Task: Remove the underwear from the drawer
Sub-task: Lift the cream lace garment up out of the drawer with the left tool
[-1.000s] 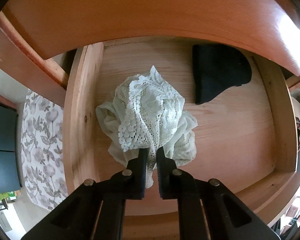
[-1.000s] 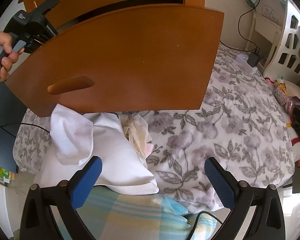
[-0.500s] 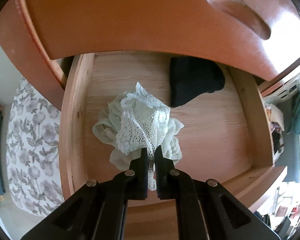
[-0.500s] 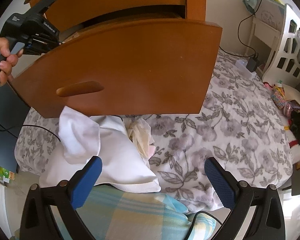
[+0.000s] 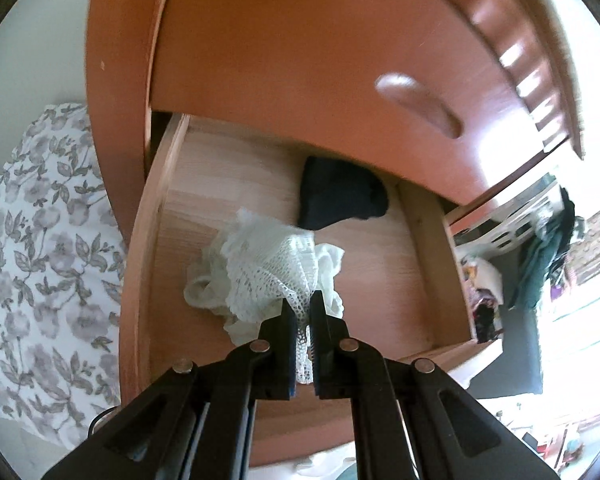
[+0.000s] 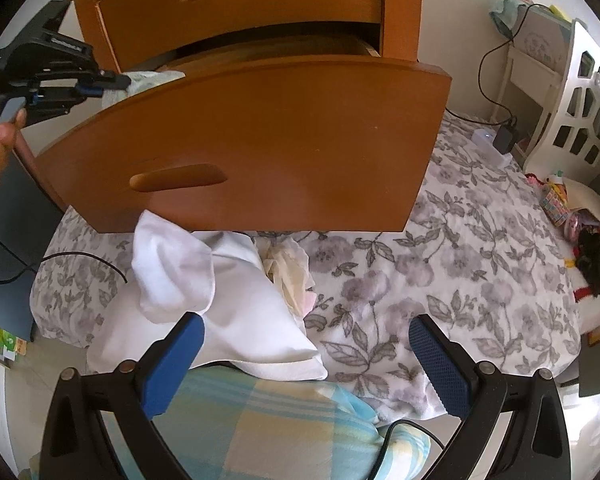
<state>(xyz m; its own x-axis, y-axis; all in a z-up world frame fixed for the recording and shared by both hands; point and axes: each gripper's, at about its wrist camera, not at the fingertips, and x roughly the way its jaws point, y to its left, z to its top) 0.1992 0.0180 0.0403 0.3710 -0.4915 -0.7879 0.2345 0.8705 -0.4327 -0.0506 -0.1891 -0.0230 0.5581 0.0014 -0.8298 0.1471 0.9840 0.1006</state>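
The left gripper (image 5: 303,312) is clenched on white lace underwear (image 5: 268,268), bunched at frame centre above the drawer (image 5: 380,280) floor. The right gripper (image 6: 306,354) is held released, empty. Trailing lace could be snagged on the drawer front, loosening the thin pinch.

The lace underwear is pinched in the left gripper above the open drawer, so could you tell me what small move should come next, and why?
Probably lift it clear toward the drawer's front. The left gripper is shut on the white lace underwear, which hangs bunched over the drawer floor, so it isn't out yet. A black garment stays at the back.
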